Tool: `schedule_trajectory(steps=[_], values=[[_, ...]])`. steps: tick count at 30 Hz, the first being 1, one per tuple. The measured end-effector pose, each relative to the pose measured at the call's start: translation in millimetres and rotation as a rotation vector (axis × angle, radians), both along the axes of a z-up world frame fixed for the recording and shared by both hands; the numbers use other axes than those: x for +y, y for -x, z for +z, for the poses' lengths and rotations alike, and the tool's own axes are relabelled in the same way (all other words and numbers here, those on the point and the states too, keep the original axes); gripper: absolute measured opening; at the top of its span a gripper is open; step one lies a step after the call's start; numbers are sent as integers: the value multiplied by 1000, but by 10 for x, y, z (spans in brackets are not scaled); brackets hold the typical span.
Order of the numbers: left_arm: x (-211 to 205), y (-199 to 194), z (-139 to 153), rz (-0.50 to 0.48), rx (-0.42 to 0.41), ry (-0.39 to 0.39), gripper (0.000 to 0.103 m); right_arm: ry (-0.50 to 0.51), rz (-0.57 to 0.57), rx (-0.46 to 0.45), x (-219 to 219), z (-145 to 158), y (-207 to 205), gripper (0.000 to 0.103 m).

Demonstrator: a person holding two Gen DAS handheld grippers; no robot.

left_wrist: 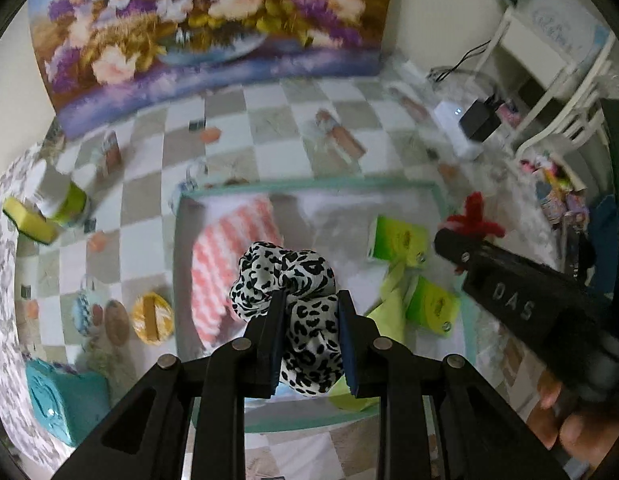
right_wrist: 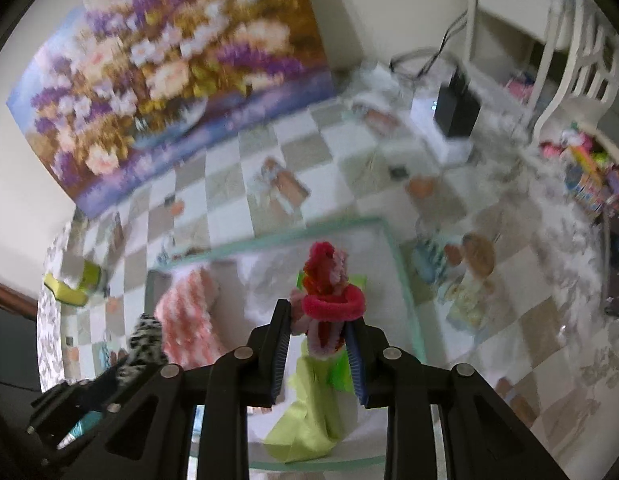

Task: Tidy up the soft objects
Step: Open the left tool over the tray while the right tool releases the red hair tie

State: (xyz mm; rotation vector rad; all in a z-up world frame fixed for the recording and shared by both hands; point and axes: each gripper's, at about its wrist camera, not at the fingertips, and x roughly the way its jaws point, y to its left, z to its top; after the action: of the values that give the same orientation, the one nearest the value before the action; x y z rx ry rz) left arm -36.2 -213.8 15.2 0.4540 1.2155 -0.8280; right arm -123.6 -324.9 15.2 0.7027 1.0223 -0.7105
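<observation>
My left gripper (left_wrist: 311, 308) is shut on a black-and-white leopard-print scrunchie (left_wrist: 285, 276), held above a tray with a teal rim (left_wrist: 309, 188). In the tray lie a pink-and-white knitted cloth (left_wrist: 225, 256), a lime-green cloth (left_wrist: 389, 304) and green packets (left_wrist: 397, 240). My right gripper (right_wrist: 319, 320) is shut on a bunch of fuzzy red and pink scrunchies (right_wrist: 329, 288), also over the tray (right_wrist: 293, 236). In the left wrist view the right gripper (left_wrist: 453, 240) shows at the right with the red scrunchies (left_wrist: 475, 216). The right wrist view has the leopard scrunchie (right_wrist: 145, 344) at lower left.
A checkered tablecloth (left_wrist: 269, 120) covers the table, with a large flower painting (left_wrist: 213, 24) leaning on the wall behind. A yellow sponge (left_wrist: 29, 220) and a teal box (left_wrist: 65, 400) lie left of the tray. A white device and black adapter (left_wrist: 473, 124) sit at the back right.
</observation>
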Motion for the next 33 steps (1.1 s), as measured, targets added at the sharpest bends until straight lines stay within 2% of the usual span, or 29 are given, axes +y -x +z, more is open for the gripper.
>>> schedule_trajectory(steps=[4,6,8,12,14,16,20,24,28,33], values=[[-37,51,-179,-4,22,-39,27,-68,15,42,14,-250,-53,30],[-50,56,-239,-2,27,-51,33,-70,25,63,34,-316,-76,30],[-62,65,-316,1,27,-74,44,-83,31,74,42,-392,-92,30],[-75,54,-452,9,59,-101,51,-125,35,107,56,-567,-114,31],[-72,46,-502,14,82,-107,62,-145,38,126,60,-641,-120,32],[-65,38,-530,21,88,-112,65,-155,35,132,60,-678,-126,35],[-46,11,-528,30,88,-116,66,-148,23,144,55,-667,-122,51],[-9,-42,-454,42,86,-97,67,-136,15,138,48,-605,-128,54],[63,-134,-338,70,75,-71,73,-128,8,118,47,-513,-119,57],[157,-256,-203,107,80,-26,73,-97,-8,85,47,-340,-113,59]])
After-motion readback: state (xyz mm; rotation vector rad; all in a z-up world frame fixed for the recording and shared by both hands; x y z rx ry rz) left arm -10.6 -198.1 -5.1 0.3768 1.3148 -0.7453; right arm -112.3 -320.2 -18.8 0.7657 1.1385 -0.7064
